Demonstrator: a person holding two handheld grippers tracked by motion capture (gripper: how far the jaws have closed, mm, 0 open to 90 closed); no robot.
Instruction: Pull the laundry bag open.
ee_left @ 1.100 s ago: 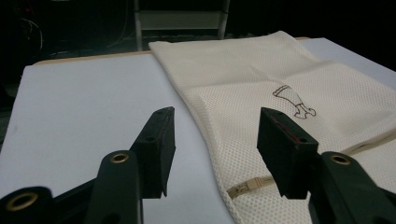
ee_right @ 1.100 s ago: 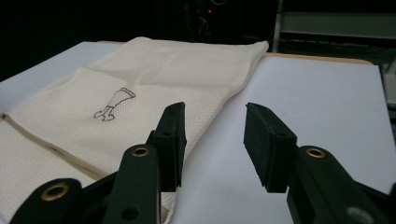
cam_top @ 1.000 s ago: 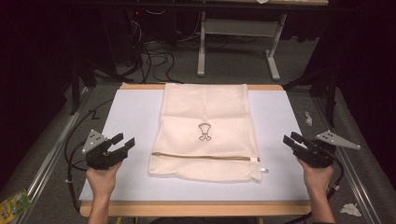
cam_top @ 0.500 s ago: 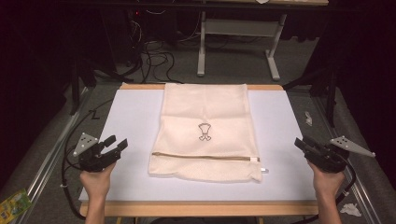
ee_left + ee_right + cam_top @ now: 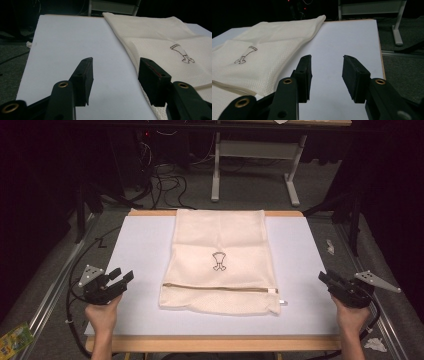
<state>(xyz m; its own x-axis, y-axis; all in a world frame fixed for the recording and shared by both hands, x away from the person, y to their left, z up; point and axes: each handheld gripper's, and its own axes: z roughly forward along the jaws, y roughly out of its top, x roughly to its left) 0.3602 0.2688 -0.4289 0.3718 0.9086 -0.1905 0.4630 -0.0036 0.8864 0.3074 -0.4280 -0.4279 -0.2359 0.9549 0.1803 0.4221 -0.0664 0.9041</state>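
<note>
Bag (image 5: 220, 262), cream mesh, one; lies flat at the middle of the white board (image 5: 305, 265), far edge at the board's far rim, near edge short of the near rim; upper layer folded down over the lower part, its edge a straight line across; zip along that line, white pull (image 5: 283, 302) at the near right corner; small dark printed motif (image 5: 218, 261) at centre.

Left gripper (image 5: 121, 278), held in a hand at the board's left edge, near the bag's near left corner but apart from it; jaws part-open, nothing between them; in the left gripper view the bag's side (image 5: 162, 42) runs just past the right-hand jaw.

Right gripper (image 5: 327, 279), held at the board's right edge, well apart from the bag; its jaws have just been closing a little; part-open, nothing between them; bag (image 5: 262, 50) off to the left in the right gripper view.

Progress, as judged: no grip on the bag; cloth smooth and squared; handling, whether further folding or lifting, appears wholly to come; both grippers must first reach the edges.
</note>
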